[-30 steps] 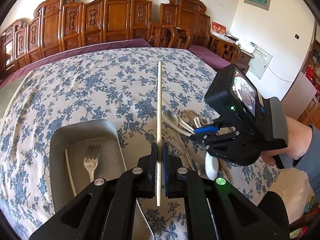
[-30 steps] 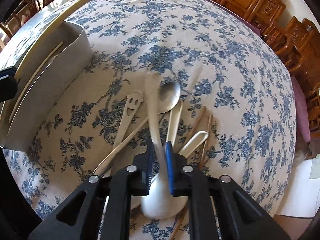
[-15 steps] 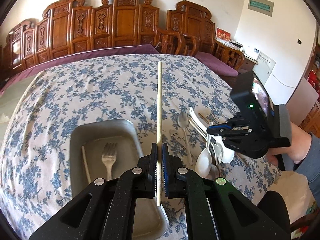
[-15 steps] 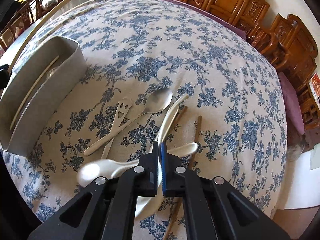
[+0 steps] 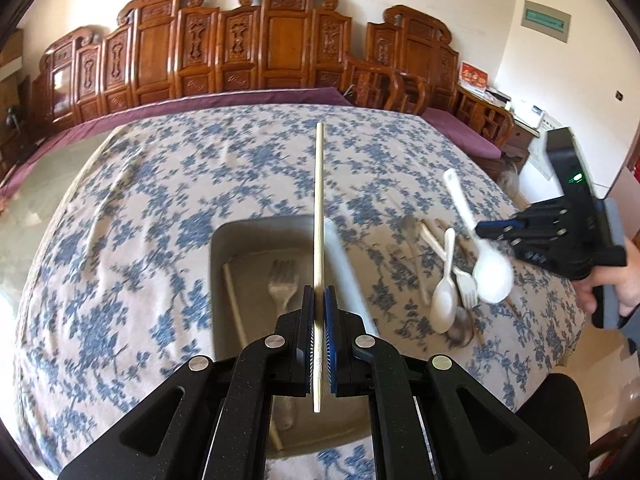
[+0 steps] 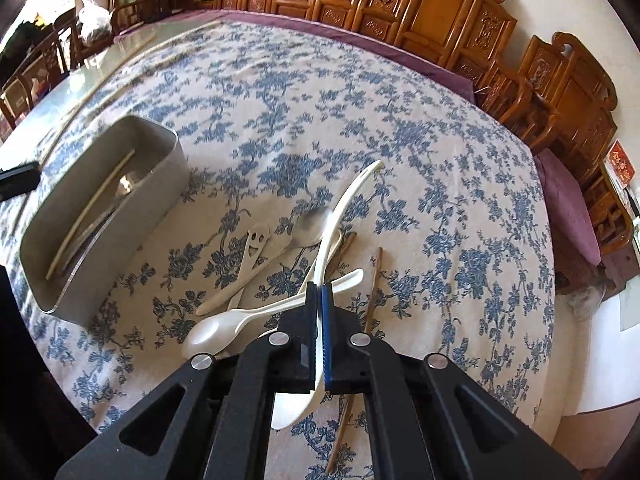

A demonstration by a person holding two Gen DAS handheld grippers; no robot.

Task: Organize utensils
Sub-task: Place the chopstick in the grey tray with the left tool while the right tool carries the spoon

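My left gripper [image 5: 319, 304] is shut on a pale chopstick [image 5: 319, 208] and holds it above the grey metal tray [image 5: 218, 280], which holds a fork [image 5: 283, 286] and another chopstick [image 5: 234, 300]. My right gripper [image 6: 318, 300] is shut on a large white spoon [image 6: 348, 196] and holds it lifted above the utensil pile; in the left wrist view that spoon [image 5: 490, 272] hangs bowl down from the right gripper [image 5: 486, 232]. On the cloth lie a white spoon [image 6: 224, 326], a metal spoon [image 6: 310, 226] and a smiley-face spatula [image 6: 254, 246].
The tray [image 6: 168, 168] stands left of the pile on a blue-flowered tablecloth [image 6: 360, 100]. Brown chopsticks [image 6: 374, 284] lie right of the pile. Carved wooden chairs [image 5: 280, 48] line the far side. The table edge drops off near right.
My right gripper has risen with the large white spoon held in it. My left gripper has shifted left over the tray, still holding the chopstick.
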